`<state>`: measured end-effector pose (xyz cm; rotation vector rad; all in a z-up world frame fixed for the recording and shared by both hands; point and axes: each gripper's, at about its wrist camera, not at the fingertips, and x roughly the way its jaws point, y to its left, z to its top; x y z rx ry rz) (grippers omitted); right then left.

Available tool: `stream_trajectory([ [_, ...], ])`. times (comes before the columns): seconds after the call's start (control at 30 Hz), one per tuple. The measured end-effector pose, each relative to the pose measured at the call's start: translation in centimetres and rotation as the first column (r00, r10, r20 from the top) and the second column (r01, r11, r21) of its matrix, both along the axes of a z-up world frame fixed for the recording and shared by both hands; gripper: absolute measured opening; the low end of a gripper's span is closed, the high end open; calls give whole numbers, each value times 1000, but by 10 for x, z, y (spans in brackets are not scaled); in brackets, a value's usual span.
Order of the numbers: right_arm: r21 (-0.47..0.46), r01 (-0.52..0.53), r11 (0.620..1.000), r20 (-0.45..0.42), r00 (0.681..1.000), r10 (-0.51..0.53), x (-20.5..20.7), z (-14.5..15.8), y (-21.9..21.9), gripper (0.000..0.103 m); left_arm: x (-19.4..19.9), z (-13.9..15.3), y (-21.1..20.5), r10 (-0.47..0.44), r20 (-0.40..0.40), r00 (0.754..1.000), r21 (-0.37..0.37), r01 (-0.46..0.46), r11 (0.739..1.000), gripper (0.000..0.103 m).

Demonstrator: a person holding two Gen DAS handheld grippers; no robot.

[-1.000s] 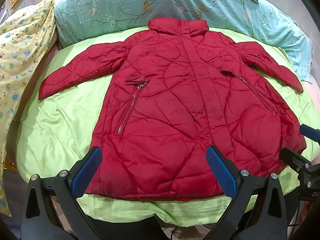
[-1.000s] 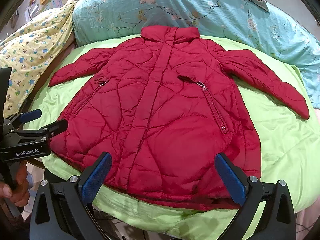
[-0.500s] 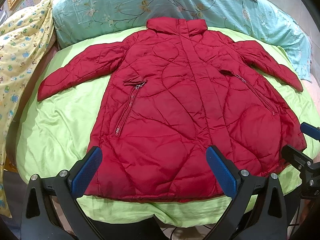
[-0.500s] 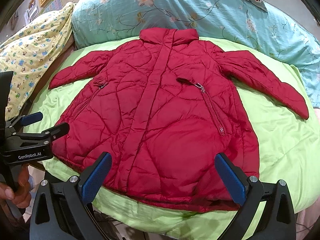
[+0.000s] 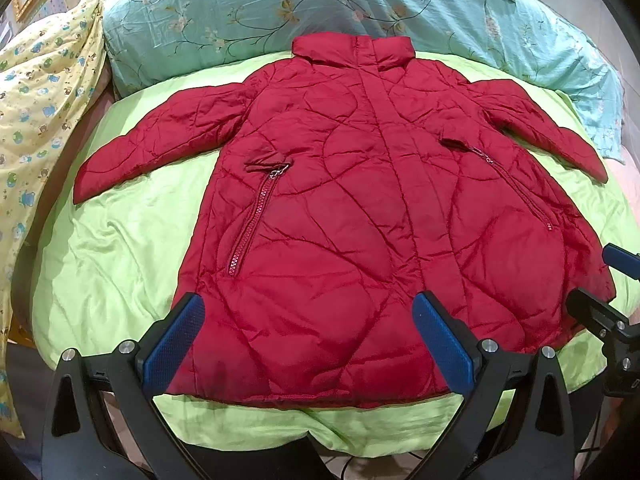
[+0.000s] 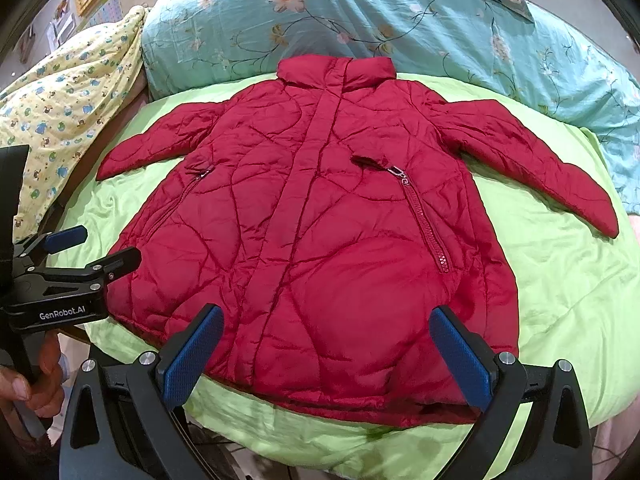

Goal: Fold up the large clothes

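You are at the very start of the fold: the red quilted puffer jacket [image 5: 352, 208] lies face up and spread flat on the lime-green bedsheet [image 5: 116, 248], collar at the far end against the teal floral pillow [image 5: 248, 12], hem nearest you, both sleeves angled out and down from the shoulders. No part of it is folded yet. Your left gripper [image 5: 308, 340] hangs just short of the hem, jaws spread wide with nothing between the blue pads, the left half of the hem showing between them. Your right gripper [image 6: 324, 354] is in the same state, wide open and empty, poised over the right half of the hem; its side shows at the right edge of the left wrist view. I judge this to be the approach before the first grasp. The next move probably calls for choosing a fold line: either send each gripper out and forward to a sleeve cuff, the left sleeve [image 5: 156, 140] ahead and to the left of your left gripper, the right sleeve [image 6: 532, 164] ahead and to the right of your right one, and bring them across the chest, or close on the hem corners. The padding is thick and slippery-looking, so bite deep and pinch both layers.
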<state>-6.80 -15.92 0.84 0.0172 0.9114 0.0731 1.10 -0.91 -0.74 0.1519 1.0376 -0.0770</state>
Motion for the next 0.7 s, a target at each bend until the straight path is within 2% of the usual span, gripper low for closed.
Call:
stream_trajectory([
  [0.33, 29, 22, 999, 34, 999, -23, 5, -2, -12, 103, 9, -1, 2, 5, 18, 1000, 5, -5, 1000, 103],
  [0.5, 45, 48, 998, 45, 998, -50, 9, -2, -25, 103, 21, -3, 7, 15, 37, 999, -58, -12, 998, 103],
  [0.63, 72, 86, 994, 58, 994, -90, 14, -1, -46, 103, 26, -5, 8, 11, 48, 999, -53, -8, 999, 103],
  [0.7, 98, 111, 989, 54, 992, -116, 18, -2, -60, 103, 31, -5, 10, 10, 43, 999, -82, -7, 997, 103],
])
